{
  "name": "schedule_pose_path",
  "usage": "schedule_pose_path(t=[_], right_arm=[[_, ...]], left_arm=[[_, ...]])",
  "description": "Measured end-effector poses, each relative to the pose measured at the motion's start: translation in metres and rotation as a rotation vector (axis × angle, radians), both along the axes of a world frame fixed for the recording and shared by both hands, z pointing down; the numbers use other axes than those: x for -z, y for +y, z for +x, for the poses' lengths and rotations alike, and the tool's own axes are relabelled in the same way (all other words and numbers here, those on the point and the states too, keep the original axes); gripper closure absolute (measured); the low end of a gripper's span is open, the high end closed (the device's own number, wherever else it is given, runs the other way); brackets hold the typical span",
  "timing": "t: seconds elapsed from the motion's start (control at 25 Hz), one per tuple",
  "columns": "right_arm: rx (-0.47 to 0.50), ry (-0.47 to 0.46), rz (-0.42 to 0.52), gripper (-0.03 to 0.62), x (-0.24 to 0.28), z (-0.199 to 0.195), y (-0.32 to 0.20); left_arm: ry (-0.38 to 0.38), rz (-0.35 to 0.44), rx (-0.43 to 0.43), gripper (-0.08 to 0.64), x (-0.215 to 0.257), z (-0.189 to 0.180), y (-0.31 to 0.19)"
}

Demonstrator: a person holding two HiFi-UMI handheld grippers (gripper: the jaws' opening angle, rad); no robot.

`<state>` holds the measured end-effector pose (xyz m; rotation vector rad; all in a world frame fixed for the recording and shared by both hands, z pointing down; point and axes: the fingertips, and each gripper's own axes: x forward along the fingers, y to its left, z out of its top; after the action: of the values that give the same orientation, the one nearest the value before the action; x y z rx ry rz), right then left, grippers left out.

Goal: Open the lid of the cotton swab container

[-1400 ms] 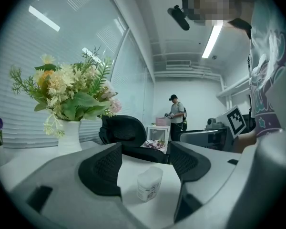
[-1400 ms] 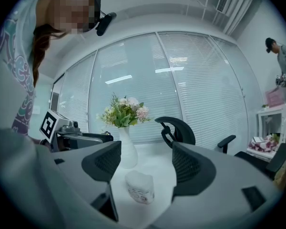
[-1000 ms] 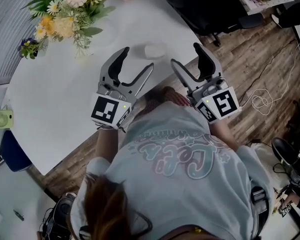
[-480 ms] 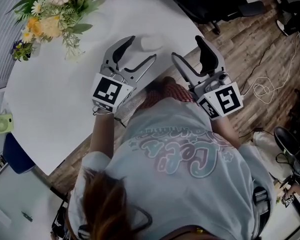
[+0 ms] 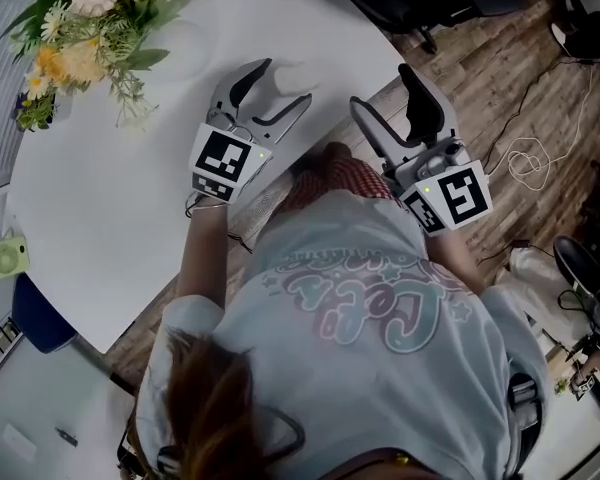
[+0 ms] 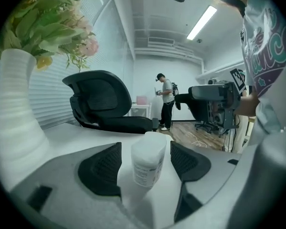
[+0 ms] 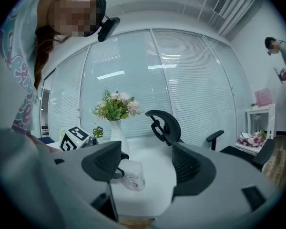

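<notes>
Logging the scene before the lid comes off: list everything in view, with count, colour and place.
cotton swab container: one, translucent white, upright on the table
table: one, white, under both grippers
flowers: one bunch, yellow, pink, white, table's far left
vase: one, white, holding the flowers
office chair: one, black, beyond the table
cable: one, white, on the wood floor, right
left gripper: one, grey, open, jaws either side of the container
right gripper: one, grey, open, empty, by the table's edge
</notes>
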<state>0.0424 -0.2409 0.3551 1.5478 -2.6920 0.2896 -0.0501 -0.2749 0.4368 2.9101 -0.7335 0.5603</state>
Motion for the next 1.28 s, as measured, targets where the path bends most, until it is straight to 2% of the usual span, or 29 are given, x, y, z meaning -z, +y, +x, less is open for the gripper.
schedule_pose_path(t=[0.28,0.48,0.64,0.88,1.04,1.28], right_arm=[[-0.007,-0.006,-0.006,0.27,-0.001,-0.001,0.0],[-0.012,-0.012,-0.016,0.27,-0.002,0.0,-0.002],[-0.019,-0.008,-0.016,0.27,-0.002,0.002,0.0],[-0.034,0.005,-0.014,0.27,-0.003,0.005,0.004],[-0.046,0.005,-0.006,0.27,-0.002,0.007,0.005],[-0.046,0.013,-0.014,0.27,-0.003,0.009,0.006]], left_arm=[[-0.064,-0.01,-0.047,0.267,-0.019,0.008,0.0],[-0.146,0.008,-0.088,0.268,-0.031,0.015,-0.003],[-0.148,0.017,-0.091,0.268,-0.03,0.019,-0.008],[-0.163,0.004,-0.15,0.27,-0.038,0.027,-0.004],[-0.204,0.008,-0.168,0.313,-0.048,0.028,-0.004],[-0.214,0.009,-0.175,0.32,-0.047,0.031,-0.003]])
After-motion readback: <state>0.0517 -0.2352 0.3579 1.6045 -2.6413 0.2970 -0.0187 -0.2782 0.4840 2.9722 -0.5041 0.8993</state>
